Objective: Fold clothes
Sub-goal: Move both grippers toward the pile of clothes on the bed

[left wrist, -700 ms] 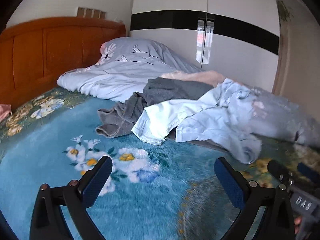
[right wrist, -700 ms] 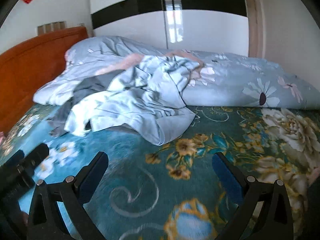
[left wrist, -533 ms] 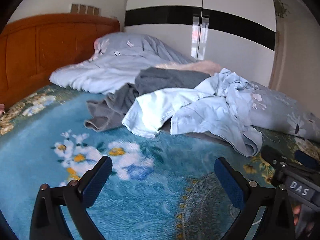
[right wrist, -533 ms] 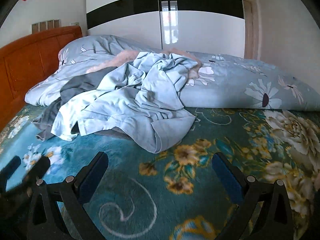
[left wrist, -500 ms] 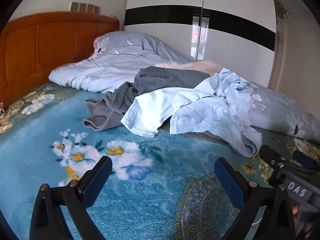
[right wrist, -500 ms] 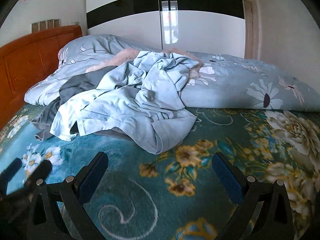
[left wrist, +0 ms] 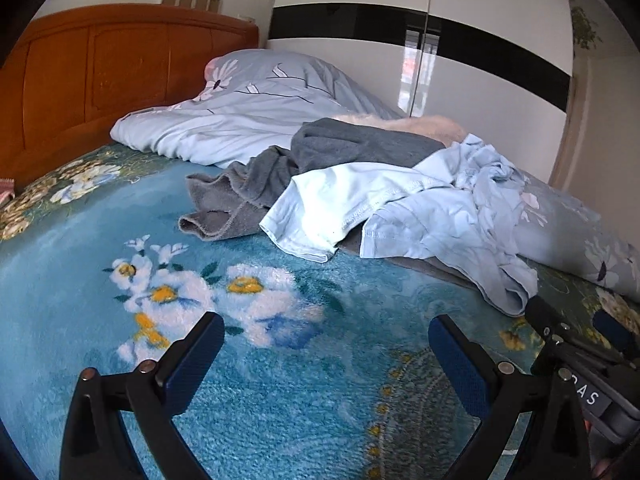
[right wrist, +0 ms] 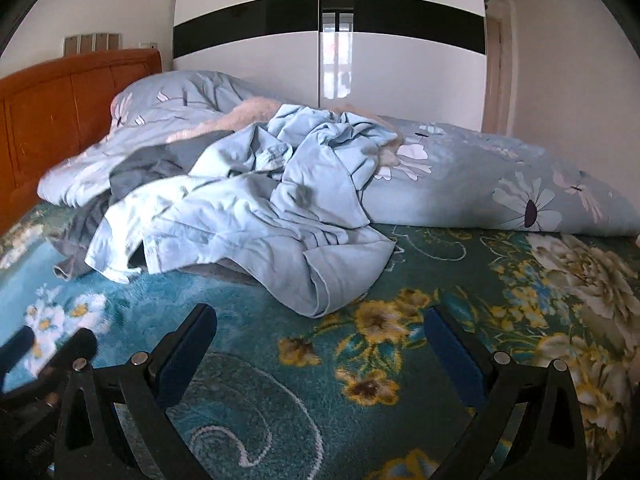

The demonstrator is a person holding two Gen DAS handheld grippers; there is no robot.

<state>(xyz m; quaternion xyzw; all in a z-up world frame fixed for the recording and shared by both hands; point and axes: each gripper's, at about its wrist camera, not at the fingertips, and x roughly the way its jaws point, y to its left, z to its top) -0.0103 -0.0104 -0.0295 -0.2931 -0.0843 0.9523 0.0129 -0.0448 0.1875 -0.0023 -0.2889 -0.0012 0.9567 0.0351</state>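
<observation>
Before my claws, pale blue clothes (right wrist: 256,216) overlap a grey garment (left wrist: 360,148) on the teal flowered blanket (left wrist: 280,380).

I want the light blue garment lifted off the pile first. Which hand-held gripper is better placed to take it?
Probably the right hand-held gripper: the light blue garment's loose end lies just ahead of its open jaws. The left hand-held gripper faces mostly bare blanket.

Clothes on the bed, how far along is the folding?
Nothing looks folded yet. The light blue garment lies crumpled over the grey garment on the floral blanket. Nothing is in hand: the left gripper and right gripper are both open and empty, short of the pile. Every step is left: picking up a garment, spreading it, then folding it.
</observation>
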